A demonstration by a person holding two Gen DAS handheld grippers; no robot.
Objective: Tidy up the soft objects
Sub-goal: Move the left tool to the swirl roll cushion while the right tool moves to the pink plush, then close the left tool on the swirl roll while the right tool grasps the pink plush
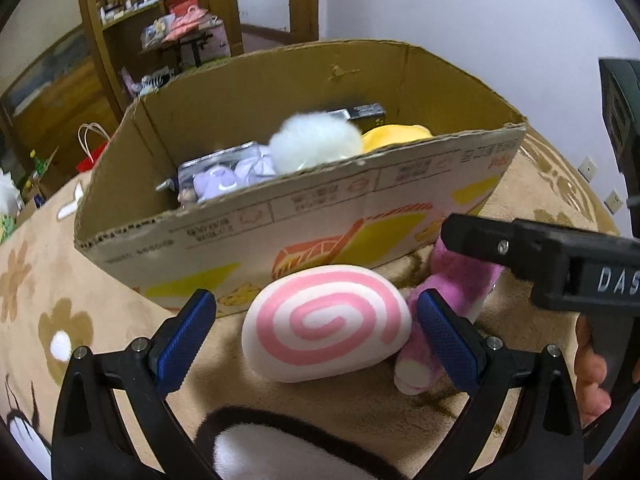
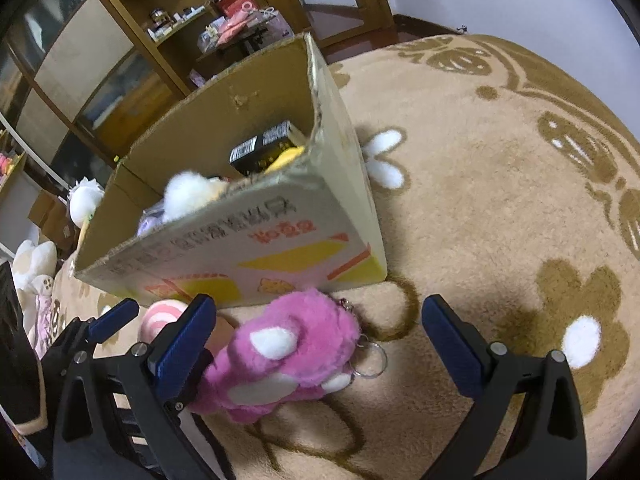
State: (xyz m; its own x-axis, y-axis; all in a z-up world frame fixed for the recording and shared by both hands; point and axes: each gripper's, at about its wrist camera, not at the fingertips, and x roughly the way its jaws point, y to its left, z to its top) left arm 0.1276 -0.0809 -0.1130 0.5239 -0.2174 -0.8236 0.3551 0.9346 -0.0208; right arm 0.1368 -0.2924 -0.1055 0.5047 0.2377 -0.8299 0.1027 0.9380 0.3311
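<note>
Two soft toys lie on the patterned rug [image 2: 500,208], outside the front wall of an open cardboard box [image 1: 320,216]. One is a white cushion with a pink spiral [image 1: 326,326], an oval whose long axis runs left to right across the lower centre of the left wrist view. It sits directly ahead of the left tool [image 1: 316,336], between its two blue-padded fingers, which are spread wide and not touching it. Just to its right, touching or nearly so, lies a pink plush with white patches [image 2: 288,354] and a metal key ring [image 2: 372,360]. In the right wrist view this plush sits lower centre, closer to the left finger of the right tool [image 2: 316,344], which is also spread wide and holds nothing. Each tool seems lined up on its own toy; the left looks better centred. Inside the box, upper centre, rest a white fluffy ball [image 1: 316,144], something yellow [image 1: 396,136] and other items.
</note>
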